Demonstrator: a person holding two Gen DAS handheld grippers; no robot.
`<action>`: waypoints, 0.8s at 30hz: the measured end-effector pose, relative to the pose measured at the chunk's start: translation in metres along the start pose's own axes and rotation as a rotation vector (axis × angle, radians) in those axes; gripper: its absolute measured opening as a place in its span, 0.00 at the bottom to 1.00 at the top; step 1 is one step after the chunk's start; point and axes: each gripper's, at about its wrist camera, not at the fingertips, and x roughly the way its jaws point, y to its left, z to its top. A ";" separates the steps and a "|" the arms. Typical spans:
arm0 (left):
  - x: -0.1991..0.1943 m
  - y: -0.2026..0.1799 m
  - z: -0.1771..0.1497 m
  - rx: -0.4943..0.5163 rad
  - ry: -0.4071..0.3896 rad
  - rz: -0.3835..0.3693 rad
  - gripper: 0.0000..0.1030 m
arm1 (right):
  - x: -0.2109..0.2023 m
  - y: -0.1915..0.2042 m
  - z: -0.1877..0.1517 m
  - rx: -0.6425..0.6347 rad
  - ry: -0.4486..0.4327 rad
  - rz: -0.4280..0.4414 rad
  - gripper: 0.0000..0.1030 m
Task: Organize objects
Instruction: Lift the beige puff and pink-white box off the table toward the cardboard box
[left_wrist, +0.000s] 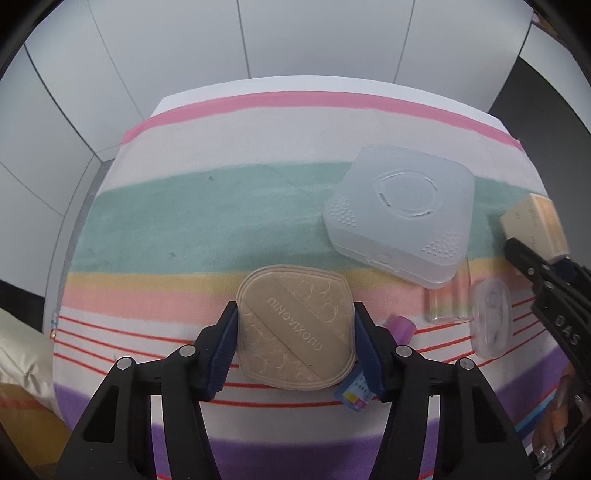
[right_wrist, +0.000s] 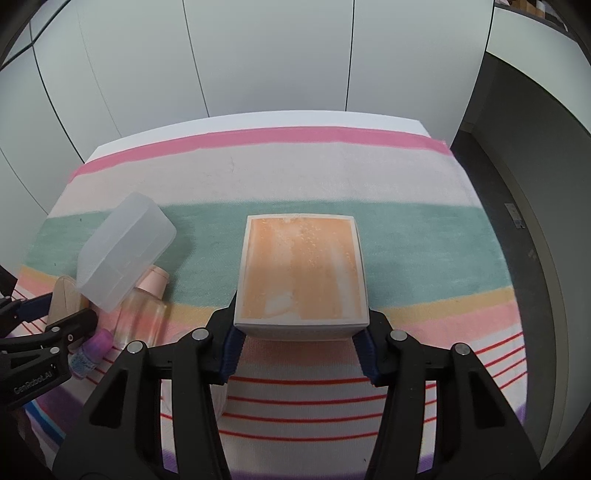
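The puff (left_wrist: 295, 332), a tan cosmetic pad with a band stamped across it, sits between the blue pads of our left tongs (left_wrist: 295, 345), which are clenched on its two side edges; its near edge overlaps the striped towel (left_wrist: 192, 221) that covers the surface. Whether it is lifted clear of the towel we cannot tell.

Our right tongs (right_wrist: 301, 345) are clenched on a box (right_wrist: 301, 267), white-sided with an orange top face. The pads press its lower corners, and its underside is hidden. In the left view the same box (left_wrist: 535, 225) shows only partly at the right edge, with one black finger in front of it.

A frosted case (left_wrist: 399, 218) lies closed on the green stripe, just beyond the puff and to its right. Near its right corner a clear bottle (left_wrist: 448, 295) is hard to make out, since the stripes show through it. Beside that lies a small clear oval thing (left_wrist: 491, 321) we cannot name. A purple cap (left_wrist: 400, 326) pokes out behind the right pad of the left tongs, and a small blue printed item (left_wrist: 356, 395) below it is mostly covered by puff and pad. In the right view a pink cylinder (right_wrist: 157, 278) is half hidden behind the case. At the lower right edge of the left view something orange is cut off and blurred.
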 end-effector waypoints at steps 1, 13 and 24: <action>-0.003 0.001 0.001 -0.001 -0.002 0.006 0.57 | -0.002 0.000 0.001 -0.001 0.000 0.000 0.52; -0.092 0.007 0.024 -0.024 -0.101 0.002 0.57 | -0.082 0.004 0.032 -0.004 -0.067 -0.017 0.52; -0.234 0.032 0.054 -0.090 -0.267 0.006 0.57 | -0.210 0.024 0.083 -0.060 -0.158 -0.049 0.52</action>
